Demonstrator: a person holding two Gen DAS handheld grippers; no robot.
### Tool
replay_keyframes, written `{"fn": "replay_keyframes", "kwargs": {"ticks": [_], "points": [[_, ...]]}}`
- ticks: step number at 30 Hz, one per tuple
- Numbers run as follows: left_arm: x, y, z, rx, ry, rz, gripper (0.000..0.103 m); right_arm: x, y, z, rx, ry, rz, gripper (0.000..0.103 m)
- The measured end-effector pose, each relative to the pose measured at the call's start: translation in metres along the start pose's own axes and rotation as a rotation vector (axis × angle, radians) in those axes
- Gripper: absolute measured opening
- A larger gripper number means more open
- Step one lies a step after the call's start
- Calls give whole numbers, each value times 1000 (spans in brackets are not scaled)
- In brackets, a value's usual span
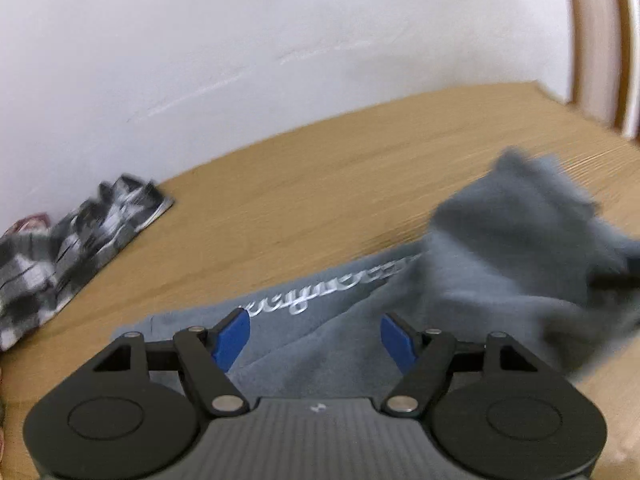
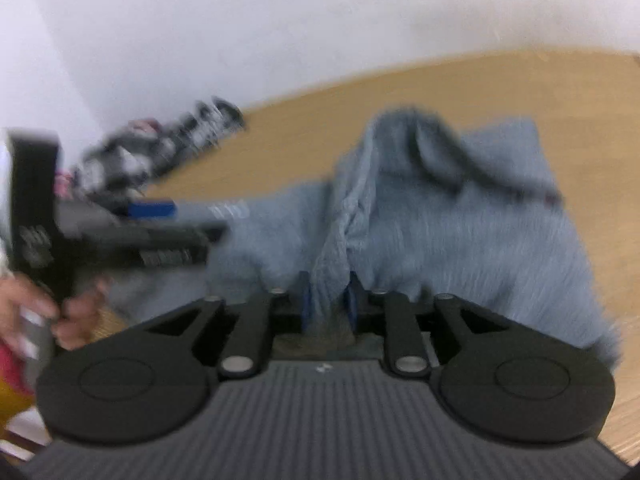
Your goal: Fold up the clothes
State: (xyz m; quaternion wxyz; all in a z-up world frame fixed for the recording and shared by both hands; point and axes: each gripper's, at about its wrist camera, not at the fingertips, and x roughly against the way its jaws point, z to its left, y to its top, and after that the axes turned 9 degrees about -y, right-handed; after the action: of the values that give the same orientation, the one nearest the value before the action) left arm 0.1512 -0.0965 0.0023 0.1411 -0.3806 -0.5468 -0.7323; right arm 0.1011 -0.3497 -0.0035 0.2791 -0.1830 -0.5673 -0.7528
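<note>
**Ana:** Judging by how the grey garment (image 2: 460,224) lies, I'd call the folding barely begun. In the right wrist view it fills the middle of the frame, bunched and rucked up on the wooden table (image 2: 400,92), with one ridge of cloth running straight down to the right gripper (image 2: 329,300).

**Ben:** Is that gripper holding it?

**Ana:** Yes. Its blue pads are close together with the gathered ridge pinched between them, so it is clamped on the cloth.

**Ben:** And the other one?

**Ana:** The left gripper (image 1: 316,340) stands wide apart at the bottom of its own frame, above the flat lower part of the garment (image 1: 320,344), the part with pale lettering. Nothing is between its fingers. It also shows at the left edge of the right wrist view, held by a hand (image 2: 44,312).

**Ben:** What remains?

**Ana:** Nearly everything, as I see it. The right half is lifted in a heap at the right of the left wrist frame, with no clean crease anywhere. It needs spreading, then folding. A checked black-and-white cloth (image 1: 72,248) sits at the left edge near the wall; whether it is already folded, blur keeps me from saying.
</note>
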Motion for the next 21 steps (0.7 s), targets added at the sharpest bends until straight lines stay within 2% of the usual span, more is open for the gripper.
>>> {"fn": "replay_keyframes", "kwargs": {"ticks": [1,3,5,6,7,9,11,13,17,20,21], "points": [[13,1,-4,-13,-32,-21,76,12,10,-4,-14,8,-51,44],[32,5,-13,-42,-86,-61,77,29,31,-16,-46,5,-147,67],[44,7,-28,-77,-128,-88,78,26,54,-30,-58,-26,-215,68],[45,10,-35,-80,-154,-94,78,15,65,-35,-64,-50,-223,68],[45,11,-42,-73,-185,-97,78,2,77,-40,-75,-75,-222,68],[32,13,-53,-74,-236,-70,78,-33,98,-54,-154,-66,-174,67],[13,10,-63,-97,-187,-35,78,-70,111,-68,-248,-31,-85,67],[-8,4,-65,-97,-106,23,78,-93,111,-73,-273,-15,3,59],[-43,-10,-34,-12,38,127,78,-87,75,-46,-54,31,90,55],[-63,-17,-15,26,78,180,79,-92,29,-21,148,-50,180,54],[-70,-20,-12,37,79,196,79,-91,15,-18,192,-74,165,53]]}}
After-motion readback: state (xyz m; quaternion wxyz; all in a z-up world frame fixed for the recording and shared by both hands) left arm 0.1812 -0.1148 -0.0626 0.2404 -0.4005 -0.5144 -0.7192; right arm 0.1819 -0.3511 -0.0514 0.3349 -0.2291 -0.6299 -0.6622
